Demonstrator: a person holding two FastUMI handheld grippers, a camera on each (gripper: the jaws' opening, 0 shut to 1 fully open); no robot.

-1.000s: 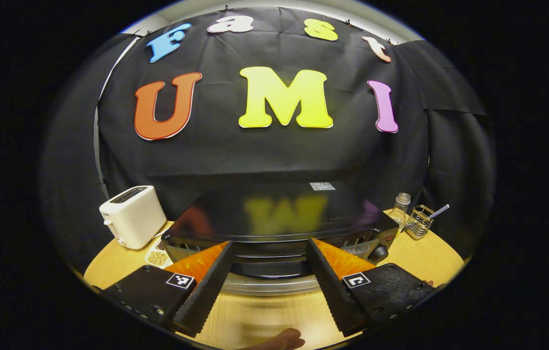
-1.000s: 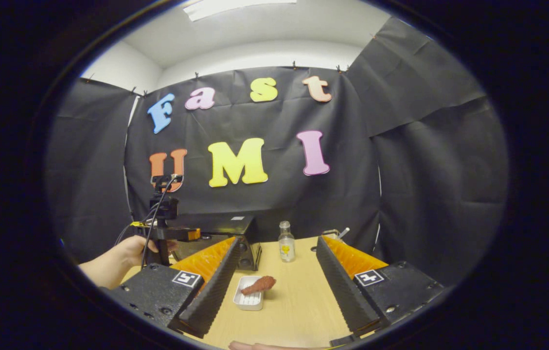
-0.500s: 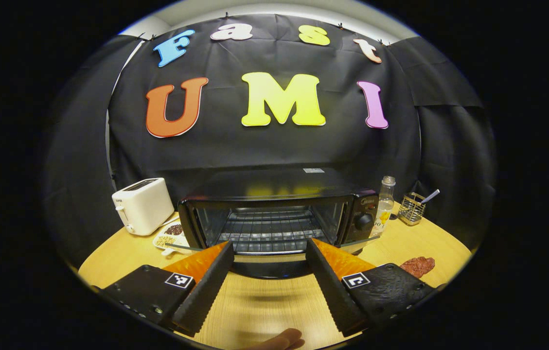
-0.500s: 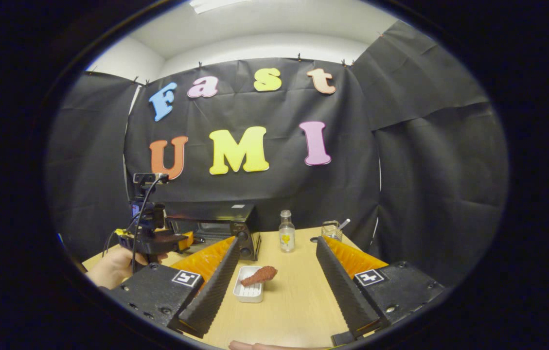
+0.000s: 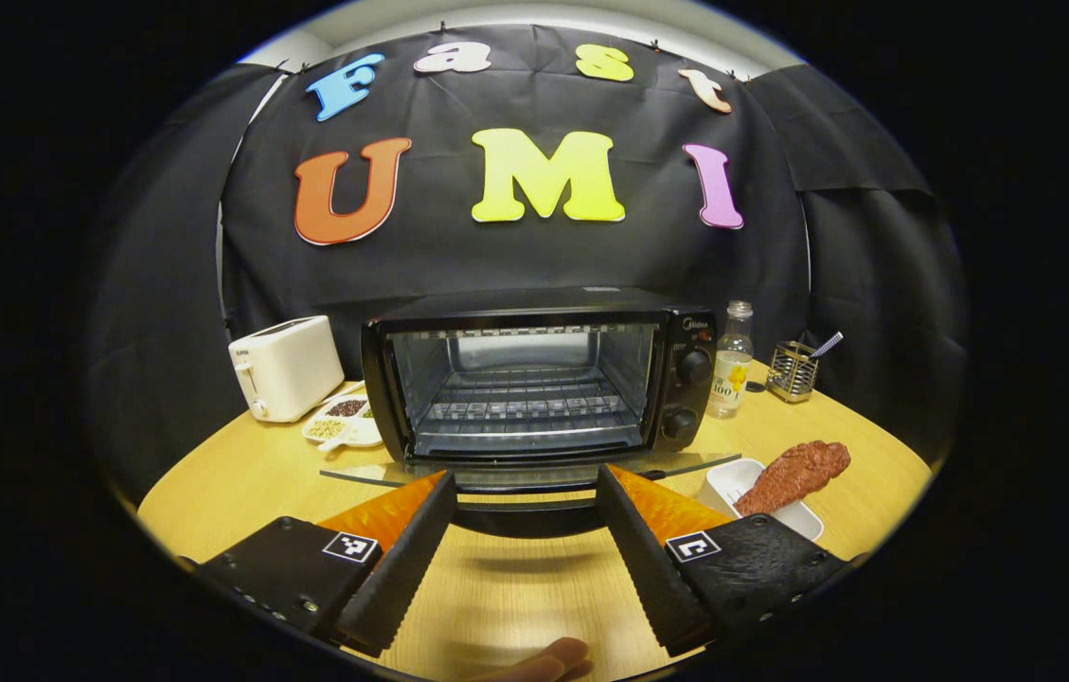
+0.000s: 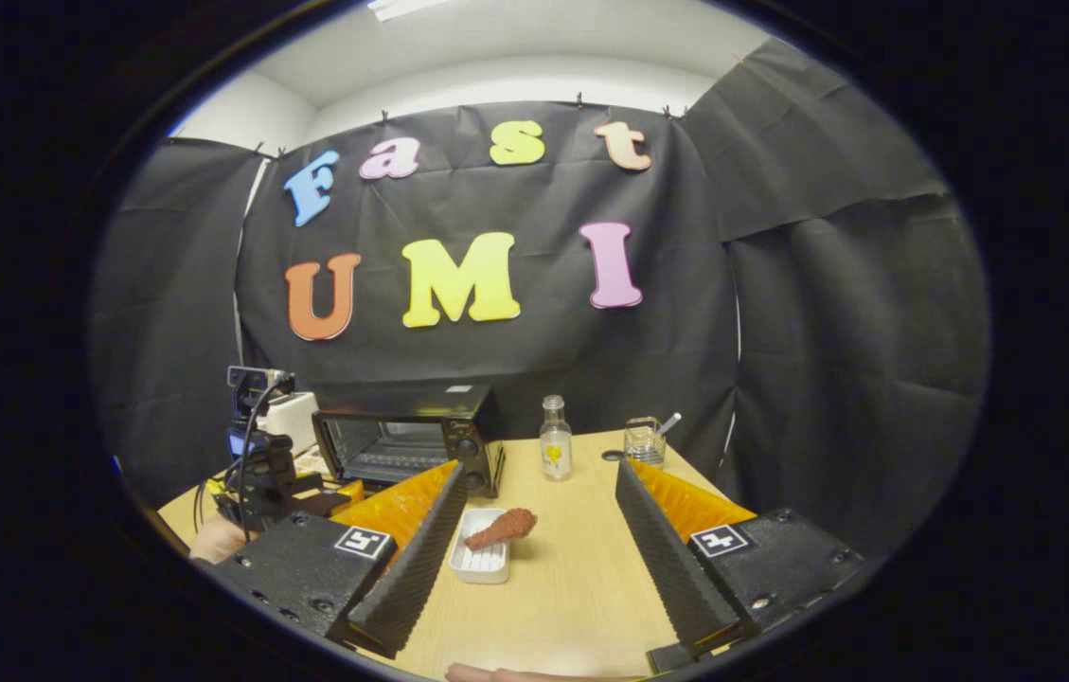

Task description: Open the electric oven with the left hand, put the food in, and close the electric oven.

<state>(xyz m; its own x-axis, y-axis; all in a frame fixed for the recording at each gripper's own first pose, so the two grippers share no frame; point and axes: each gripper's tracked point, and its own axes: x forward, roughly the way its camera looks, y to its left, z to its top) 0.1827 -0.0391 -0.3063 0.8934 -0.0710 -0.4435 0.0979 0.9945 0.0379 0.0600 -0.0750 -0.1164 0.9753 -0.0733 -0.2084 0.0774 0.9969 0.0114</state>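
The black electric oven (image 5: 685, 327) stands open, its glass door (image 5: 354, 474) folded down flat and the wire rack inside visible. My left gripper (image 5: 525, 479) is open right at the door's front edge, with the dark door handle (image 5: 525, 500) lying across the gap between its fingers. A brown drumstick (image 5: 794, 471) lies on a small white tray (image 5: 728, 476) to the oven's right. In the right gripper view my right gripper (image 6: 539, 516) hangs open over the table, with the drumstick (image 6: 501, 528) and tray (image 6: 480, 562) just beyond its left finger. The oven (image 6: 411, 434) and left gripper (image 6: 269, 474) sit to the left.
A white toaster (image 5: 286, 367) and a divided snack dish (image 5: 345, 422) stand left of the oven. A small glass bottle (image 5: 731, 360) and a wire holder (image 5: 792, 371) stand at the back right. The round wooden table (image 5: 240, 483) has bare wood in front.
The oven door has swung from nearly upright down to flat, baring the inside. My left gripper came down and back with the handle. The right gripper barely moved.
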